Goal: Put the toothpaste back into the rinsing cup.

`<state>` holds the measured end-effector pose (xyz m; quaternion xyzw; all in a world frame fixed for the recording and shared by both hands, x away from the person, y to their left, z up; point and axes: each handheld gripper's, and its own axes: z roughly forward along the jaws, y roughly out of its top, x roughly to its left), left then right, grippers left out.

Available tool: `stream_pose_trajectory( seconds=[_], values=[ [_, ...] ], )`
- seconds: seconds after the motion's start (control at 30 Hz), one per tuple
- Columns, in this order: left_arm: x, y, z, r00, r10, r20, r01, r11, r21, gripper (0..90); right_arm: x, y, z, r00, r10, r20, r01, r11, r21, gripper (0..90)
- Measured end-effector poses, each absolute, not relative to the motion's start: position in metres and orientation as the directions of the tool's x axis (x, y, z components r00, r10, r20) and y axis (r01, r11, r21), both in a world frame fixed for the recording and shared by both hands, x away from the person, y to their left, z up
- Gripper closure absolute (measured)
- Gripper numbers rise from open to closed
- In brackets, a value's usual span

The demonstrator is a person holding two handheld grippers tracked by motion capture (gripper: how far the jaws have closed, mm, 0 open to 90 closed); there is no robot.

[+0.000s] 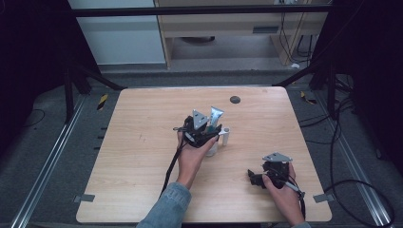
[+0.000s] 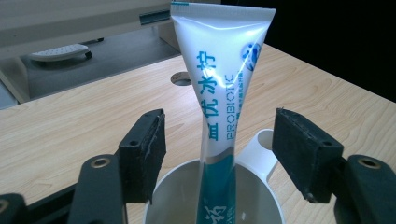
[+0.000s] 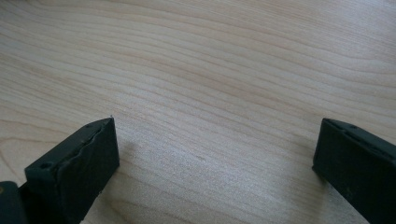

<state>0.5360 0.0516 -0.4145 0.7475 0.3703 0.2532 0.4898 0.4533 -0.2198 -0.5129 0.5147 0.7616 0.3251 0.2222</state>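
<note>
A white cup (image 2: 212, 196) with a side handle (image 2: 259, 156) stands near the middle of the wooden tabletop (image 1: 142, 156), holding a toothpaste tube (image 2: 222, 98) upright, crimped end up. The left gripper (image 2: 219, 154) sits at the cup, its fingers (image 2: 144, 151) spread wide on either side of the tube, touching neither tube nor cup. The right gripper (image 3: 215, 163) rests apart near the tabletop's right front corner, fingers (image 3: 77, 170) open over bare wood. The tube reads "PROBIOTIC" beside teal Chinese characters.
</note>
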Motion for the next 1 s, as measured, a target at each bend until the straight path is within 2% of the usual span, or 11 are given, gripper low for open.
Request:
stream_pose_trajectory(
  seconds=[0.43, 1.0],
  values=[
    [0.538, 0.050, -0.411, 0.611, 0.791, 0.026, 0.307, -0.266, 0.914, 24.7, 0.453, -0.220, -0.513, -0.371, 0.929, -0.004, 0.640, 0.259, 0.724, 0.4],
    [0.528, 0.053, -0.401, 0.672, 0.738, 0.066, 0.299, -0.352, 0.887, 12.9, 0.453, -0.220, -0.513, -0.372, 0.928, -0.005, 0.639, 0.260, 0.724, 0.4]
  ],
)
